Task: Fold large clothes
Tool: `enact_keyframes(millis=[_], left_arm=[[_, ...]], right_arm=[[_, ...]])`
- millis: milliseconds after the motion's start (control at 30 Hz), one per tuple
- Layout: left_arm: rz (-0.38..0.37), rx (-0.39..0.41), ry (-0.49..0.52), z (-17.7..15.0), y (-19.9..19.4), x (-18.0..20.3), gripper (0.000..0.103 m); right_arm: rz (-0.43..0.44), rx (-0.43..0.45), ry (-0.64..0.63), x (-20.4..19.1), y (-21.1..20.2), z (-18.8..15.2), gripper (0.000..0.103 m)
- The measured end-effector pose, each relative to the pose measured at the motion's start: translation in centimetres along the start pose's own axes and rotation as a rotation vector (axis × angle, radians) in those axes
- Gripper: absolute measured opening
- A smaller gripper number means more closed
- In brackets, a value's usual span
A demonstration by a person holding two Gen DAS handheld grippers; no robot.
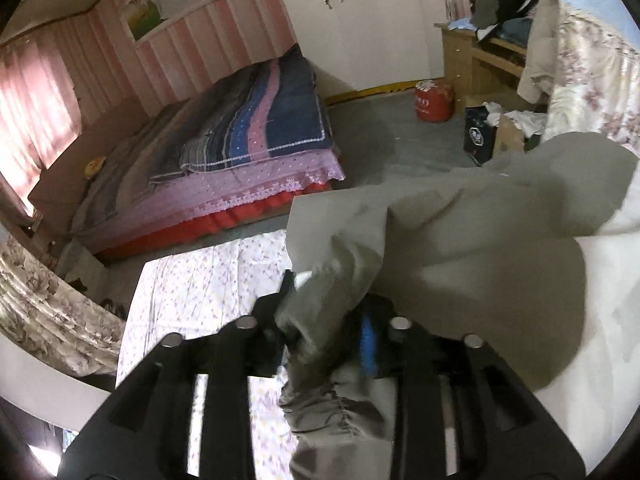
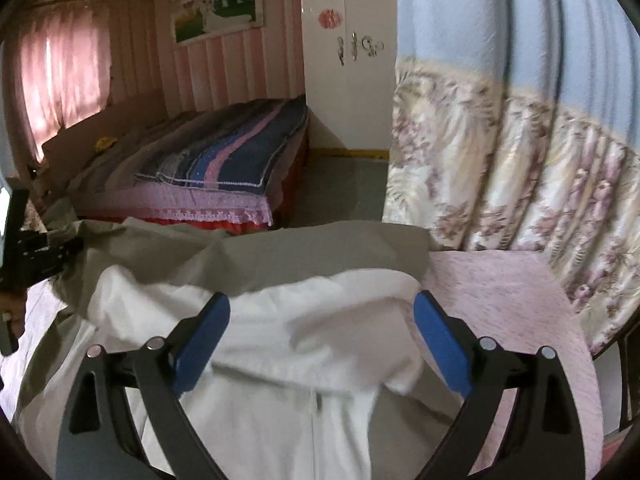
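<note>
Left gripper [image 1: 326,312]: grey sleeve cuff [image 1: 320,404] of the jacket [image 1: 460,248] hangs between its jaws; can't tell if the pads press on it. Right gripper [image 2: 322,334]: jaws wide apart, nothing gripped, over the jacket's white lining [image 2: 280,360] w/ zip. Jacket lies bunched on a floral sheet [image 1: 200,280]. Beyond: flowered curtain [image 2: 500,168], then grey floor [image 1: 400,140], a bed [image 1: 248,148] w/ striped blanket, red canister [image 1: 434,102], wardrobe [image 1: 360,20].
</note>
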State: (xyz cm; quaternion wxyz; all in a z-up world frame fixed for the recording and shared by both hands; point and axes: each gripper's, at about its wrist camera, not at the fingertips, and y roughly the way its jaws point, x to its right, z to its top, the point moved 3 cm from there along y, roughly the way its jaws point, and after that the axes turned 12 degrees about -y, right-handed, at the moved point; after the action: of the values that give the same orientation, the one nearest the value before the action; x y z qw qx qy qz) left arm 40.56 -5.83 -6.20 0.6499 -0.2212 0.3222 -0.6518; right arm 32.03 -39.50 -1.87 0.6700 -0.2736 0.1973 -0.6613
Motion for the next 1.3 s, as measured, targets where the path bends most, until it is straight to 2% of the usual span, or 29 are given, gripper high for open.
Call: enact_keyframes(millis=[33,100,167,300,433,567,667,767,867,967,1100,1200,1300], left_arm=[[0.022,0.002,0.000,0.0,0.6,0.0,0.049],[0.044,-0.005,-0.019,-0.3,1.7,-0.1,0.070],[0.049,-0.013,-0.026,-1.0,2.2,-0.2,0.085],[0.059,-0.017,-0.034,-2.4,3.0,-1.0,0.099],[0.066,-0.051,-0.002,-3.8,5.0,-1.0,0.100],[0.065,-0.015,-0.050,-4.1,5.2,-1.4,0.100],[0.089,0.033,-0.058,-4.1,4.0,-1.7,0.100],[0.113,0.068,-0.069,-3.7,1.8,-1.8,0.100],[0.105,0.104,-0.094,-3.2,-1.1,-2.0,0.100],[0.065,0.136,-0.118,-2.5,-4.2,-1.3,0.100],[-0.029,0.154,-0.119,-2.0,-7.1,1.8,0.100],[-0.094,0.115,-0.120,-2.3,-6.7,4.4,0.100],[-0.099,0.058,-0.124,-2.9,-4.2,6.6,0.100]], right_arm=[[0.002,-0.008,0.002,-0.1,0.8,0.0,0.093],[0.017,-0.041,0.005,-0.4,2.8,-0.1,0.093],[0.001,-0.074,0.003,-0.8,4.2,-1.2,0.093],[-0.047,-0.125,-0.065,-0.6,5.7,-4.1,0.098],[-0.077,-0.162,-0.026,1.9,6.4,-5.8,0.100],[-0.106,-0.186,-0.002,2.5,6.3,-6.0,0.100],[-0.149,-0.148,-0.035,1.7,4.6,-5.3,0.101],[-0.142,-0.129,-0.043,1.2,2.5,-4.8,0.101],[-0.132,-0.091,-0.028,0.9,0.2,-3.9,0.101],[-0.116,-0.048,-0.036,0.0,-1.7,-2.6,0.101],[-0.084,-0.025,-0.044,-1.6,-2.3,-1.4,0.101],[-0.064,-0.033,-0.044,-2.5,-1.2,-1.0,0.101],[-0.041,-0.063,-0.042,-3.5,0.7,-1.0,0.101]])
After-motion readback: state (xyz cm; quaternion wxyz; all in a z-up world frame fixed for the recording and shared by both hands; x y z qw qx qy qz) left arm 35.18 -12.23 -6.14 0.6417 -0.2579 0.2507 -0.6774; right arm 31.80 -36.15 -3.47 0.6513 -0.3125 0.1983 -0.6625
